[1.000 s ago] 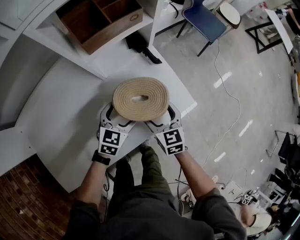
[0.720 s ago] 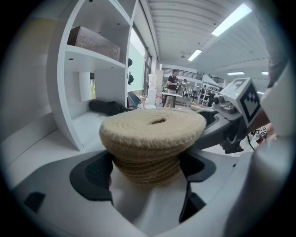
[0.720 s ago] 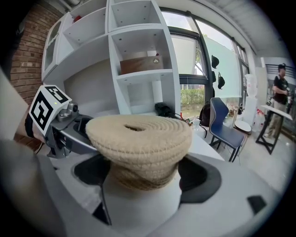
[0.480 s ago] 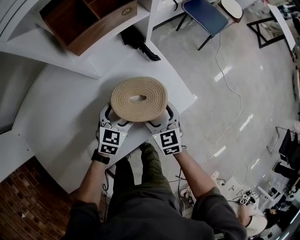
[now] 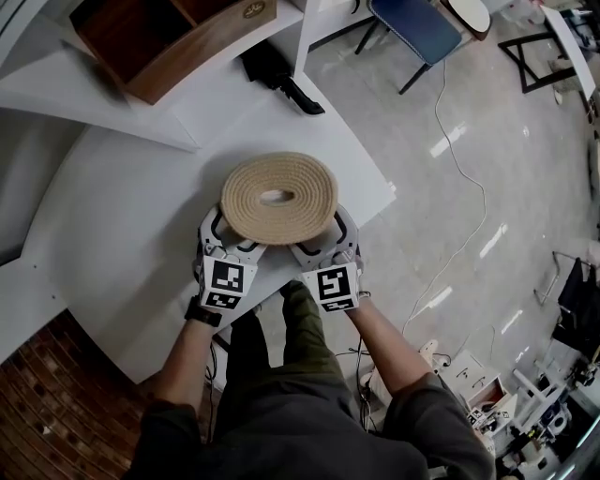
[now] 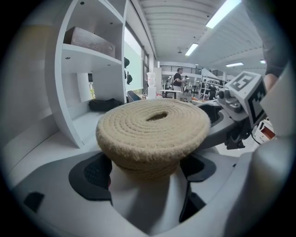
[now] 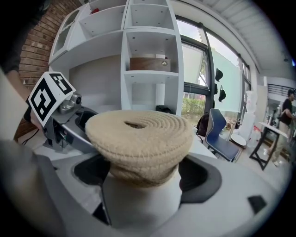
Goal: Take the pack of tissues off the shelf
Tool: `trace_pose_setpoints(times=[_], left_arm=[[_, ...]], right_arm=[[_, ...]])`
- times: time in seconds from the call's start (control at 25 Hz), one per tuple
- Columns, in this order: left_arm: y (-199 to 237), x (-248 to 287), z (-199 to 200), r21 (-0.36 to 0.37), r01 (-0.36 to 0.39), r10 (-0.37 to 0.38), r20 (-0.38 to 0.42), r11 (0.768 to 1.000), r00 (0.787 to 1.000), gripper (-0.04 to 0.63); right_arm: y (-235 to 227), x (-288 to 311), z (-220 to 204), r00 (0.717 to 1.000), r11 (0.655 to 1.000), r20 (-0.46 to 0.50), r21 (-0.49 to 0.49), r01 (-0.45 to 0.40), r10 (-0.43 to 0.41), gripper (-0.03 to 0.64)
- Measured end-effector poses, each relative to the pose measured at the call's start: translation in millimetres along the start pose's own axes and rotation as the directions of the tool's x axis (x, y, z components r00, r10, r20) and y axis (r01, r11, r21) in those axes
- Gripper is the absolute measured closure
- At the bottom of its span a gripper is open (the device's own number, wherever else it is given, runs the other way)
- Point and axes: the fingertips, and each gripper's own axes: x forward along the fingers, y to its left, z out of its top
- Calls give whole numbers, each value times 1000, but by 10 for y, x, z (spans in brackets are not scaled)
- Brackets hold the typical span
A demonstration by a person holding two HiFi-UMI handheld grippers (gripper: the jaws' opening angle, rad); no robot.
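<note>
Tissue pack, round, coiled rope top, frame centre over white surface, fingers of left gripper and right gripper clamped on its white base, shelf upper left.

the pack of tissues is sitting above the near edge of the desk; whether it is touching the desk i cannot tell. the left gripper is holding it from the near left and the right gripper from the near right, fingers on either side of its lower part. behind it the shelf is standing on the desk, a wooden box sitting in an upper compartment, a bag lying by its upright. further right a chair is standing on the floor.
</note>
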Motion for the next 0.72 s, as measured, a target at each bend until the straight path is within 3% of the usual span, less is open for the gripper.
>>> trace_pose_setpoints(times=[0.28,0.72], left_arm=[[2,-28,-76,53,30,-27,-45,998,999,140],[76,-418,-196,53,34,-28,-110,998,994,158]], right_arm=[[-37,-31,-33,1000,1000,-26,-11,-14,14,155],[-87,-356,-67,997,1000,-76,20,-17,18,156]])
